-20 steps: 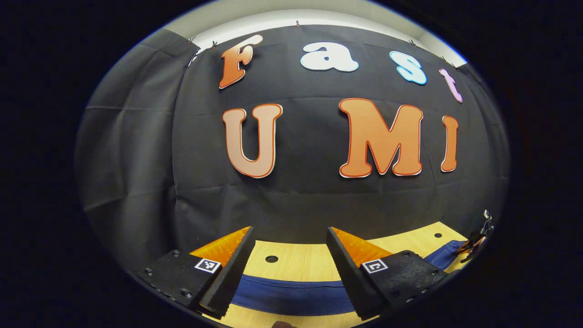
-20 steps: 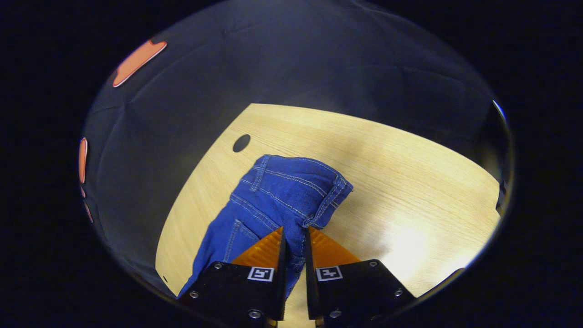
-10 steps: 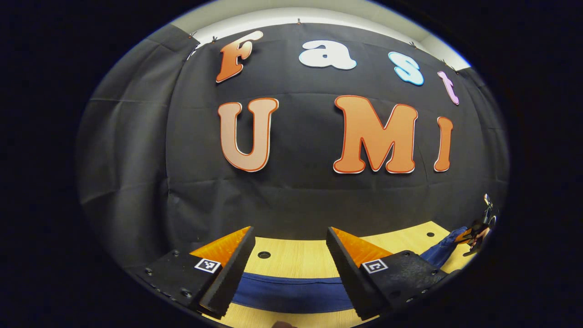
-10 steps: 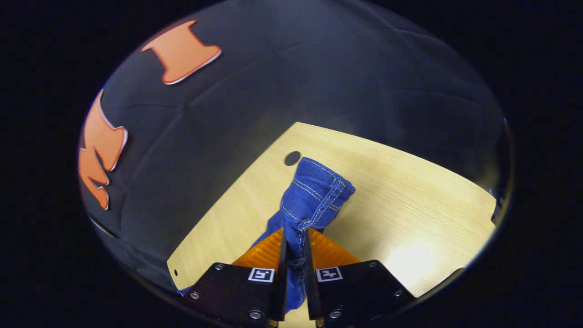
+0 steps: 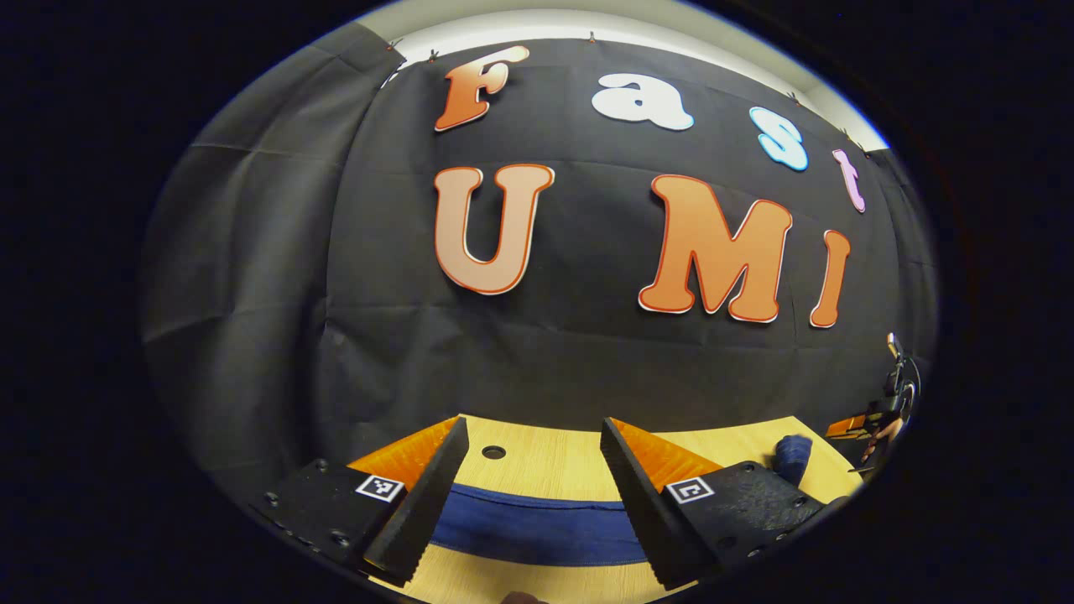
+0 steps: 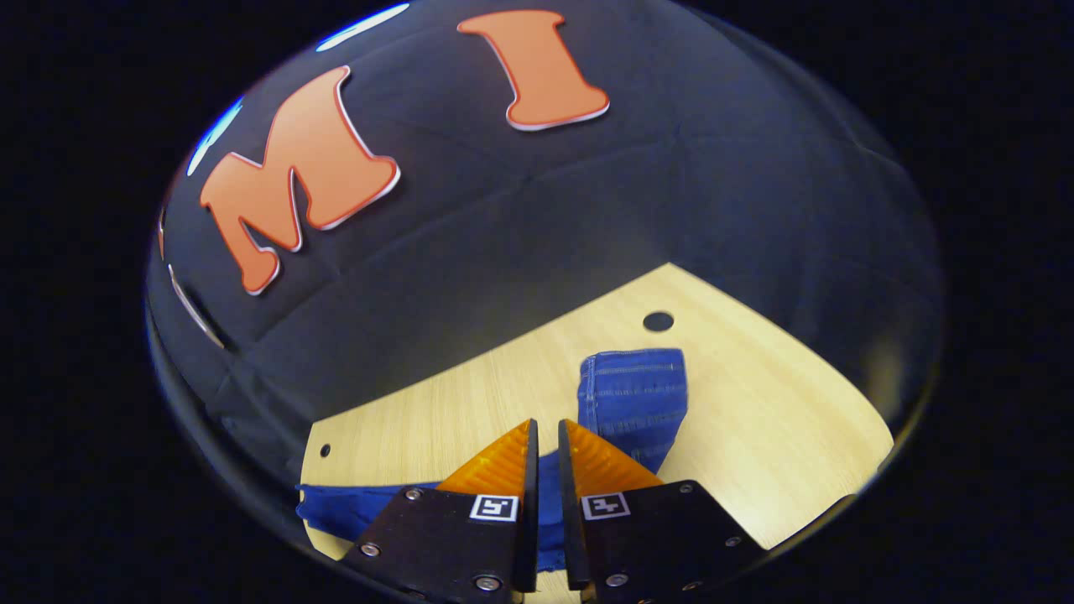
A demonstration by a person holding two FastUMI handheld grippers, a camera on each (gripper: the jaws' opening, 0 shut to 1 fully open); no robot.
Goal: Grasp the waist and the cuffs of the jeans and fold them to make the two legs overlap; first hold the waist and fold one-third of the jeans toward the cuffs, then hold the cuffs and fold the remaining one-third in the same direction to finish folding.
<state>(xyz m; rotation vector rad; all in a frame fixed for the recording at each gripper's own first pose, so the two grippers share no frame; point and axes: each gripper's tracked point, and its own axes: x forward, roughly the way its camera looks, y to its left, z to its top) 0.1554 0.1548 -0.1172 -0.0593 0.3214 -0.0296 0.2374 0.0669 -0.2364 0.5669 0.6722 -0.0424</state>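
Observation:
The blue jeans lie as a flat band across the wooden table, just beneath my left gripper, which is open with the denim showing between its fingers but not pinched. My right gripper is shut on a fold of the jeans. Beyond its tips the stitched waist end rests on the table. More denim trails to the left under that gripper. In the left gripper view, the right gripper and the hand holding it show far right, beside a bunched bit of denim.
The table has small round holes near its back edge. The black cloth wall rises straight behind that edge. Bare wood lies to the right of the waist end.
My right gripper has swung round toward the wall with the denim held. The waist end went from hanging bunched to lying flat on the table. The left gripper stayed open over the jeans, shifting slightly.

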